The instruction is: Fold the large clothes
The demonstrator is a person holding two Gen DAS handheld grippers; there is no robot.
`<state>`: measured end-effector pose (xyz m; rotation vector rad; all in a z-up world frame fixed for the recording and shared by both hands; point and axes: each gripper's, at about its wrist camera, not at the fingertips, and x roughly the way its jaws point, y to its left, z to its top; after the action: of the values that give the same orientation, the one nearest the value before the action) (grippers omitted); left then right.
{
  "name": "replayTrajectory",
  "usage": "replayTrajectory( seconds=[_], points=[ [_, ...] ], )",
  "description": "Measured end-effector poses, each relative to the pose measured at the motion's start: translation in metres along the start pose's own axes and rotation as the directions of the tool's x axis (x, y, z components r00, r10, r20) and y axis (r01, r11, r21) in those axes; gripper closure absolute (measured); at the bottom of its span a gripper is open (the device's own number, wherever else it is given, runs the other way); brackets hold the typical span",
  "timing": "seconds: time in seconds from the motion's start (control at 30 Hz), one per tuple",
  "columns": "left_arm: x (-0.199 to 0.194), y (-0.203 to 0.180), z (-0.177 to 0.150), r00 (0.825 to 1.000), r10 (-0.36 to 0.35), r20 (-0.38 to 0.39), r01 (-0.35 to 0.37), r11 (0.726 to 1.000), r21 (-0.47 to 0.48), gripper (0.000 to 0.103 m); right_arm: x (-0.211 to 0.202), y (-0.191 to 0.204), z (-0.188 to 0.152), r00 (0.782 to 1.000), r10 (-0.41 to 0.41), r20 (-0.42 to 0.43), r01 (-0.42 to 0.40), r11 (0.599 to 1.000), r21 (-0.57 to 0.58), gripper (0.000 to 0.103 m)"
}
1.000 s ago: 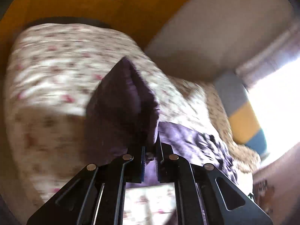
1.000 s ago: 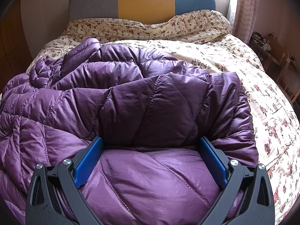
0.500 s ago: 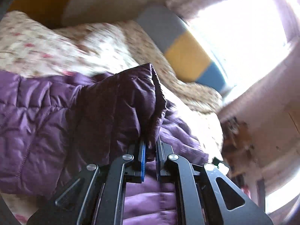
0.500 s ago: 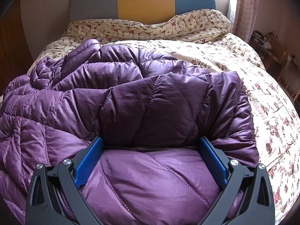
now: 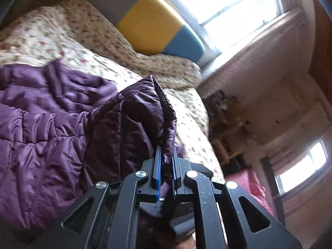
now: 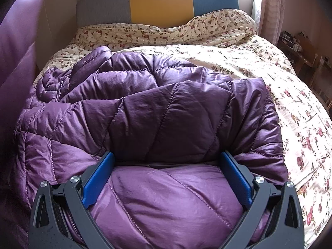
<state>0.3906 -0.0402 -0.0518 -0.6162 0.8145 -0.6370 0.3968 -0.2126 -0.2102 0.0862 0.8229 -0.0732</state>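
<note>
The left gripper (image 5: 166,161) had its blue-padded jaws clenched on a cuff-like end of the purple puffer jacket (image 5: 51,137), and the pinched fabric stood up from the pads in a dark, quilted peak with a ribbed edge along its right side. From that peak the jacket ran down and to the left, where it lay in glossy folds across the floral bedspread (image 5: 62,33). The right gripper (image 6: 166,178) was spread wide, its blue fingers (image 6: 97,178) resting on either side of a puffed section of the jacket (image 6: 166,112) — touching the fabric but not pinching it. Ahead of those jaws a folded layer of the coat lay across the bundle, which sat toward the left and near part of the bed, leaving the floral cover (image 6: 290,108) bare to the right. In the far left of the right wrist view a blurred purple panel (image 6: 18,41) hung in the air. Beyond the bedding stood a headboard (image 6: 161,2) in grey, yellow and blue blocks, with a bright window (image 5: 224,10) — and a curtain (image 6: 269,8) — at the right.
</note>
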Motion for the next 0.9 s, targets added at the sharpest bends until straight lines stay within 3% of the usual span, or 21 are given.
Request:
replayTrajectory(
  seconds=[0.1, 0.27, 0.33, 0.4, 0.57, 0.7, 0.83, 0.9],
  points=[
    [0.021, -0.005, -0.001, 0.998, -0.043, -0.039, 0.043, 0.999, 0.000, 0.095, 0.000, -0.001, 0.000, 1.000, 0.006, 0.003, -0.006, 1.000, 0.005, 0.002],
    [0.034, 0.004, 0.004, 0.996, -0.056, -0.063, 0.053, 0.997, -0.050, 0.091, 0.000, -0.001, -0.001, 1.000, 0.007, 0.004, -0.007, 1.000, 0.006, 0.002],
    [0.035, 0.009, 0.006, 0.997, -0.043, -0.064, 0.039, 0.997, -0.066, 0.076, -0.001, -0.003, -0.001, 1.000, 0.007, 0.003, -0.007, 1.000, 0.006, 0.002],
    [0.028, 0.013, 0.008, 0.998, -0.040, -0.048, 0.035, 0.996, -0.084, 0.044, 0.000, -0.002, -0.001, 1.000, 0.006, 0.003, -0.006, 1.000, 0.005, 0.002],
    [-0.001, 0.024, 0.009, 1.000, -0.010, -0.004, 0.009, 0.994, -0.109, 0.042, -0.001, -0.001, -0.002, 1.000, 0.006, 0.002, -0.006, 1.000, 0.004, 0.002],
    [-0.032, 0.040, 0.005, 0.996, 0.085, 0.039, -0.080, 0.992, -0.101, 0.042, -0.002, -0.002, -0.002, 1.000, 0.001, -0.001, -0.001, 1.000, 0.001, 0.002],
    [-0.073, 0.064, -0.002, 0.975, 0.202, 0.097, -0.192, 0.976, -0.104, 0.042, -0.010, -0.004, -0.001, 1.000, 0.004, -0.003, -0.004, 1.000, 0.006, 0.005],
    [-0.094, 0.077, -0.006, 0.957, 0.260, 0.130, -0.247, 0.963, -0.104, 0.042, -0.015, -0.012, 0.001, 1.000, 0.001, 0.002, -0.001, 1.000, 0.016, 0.012]
  ],
)
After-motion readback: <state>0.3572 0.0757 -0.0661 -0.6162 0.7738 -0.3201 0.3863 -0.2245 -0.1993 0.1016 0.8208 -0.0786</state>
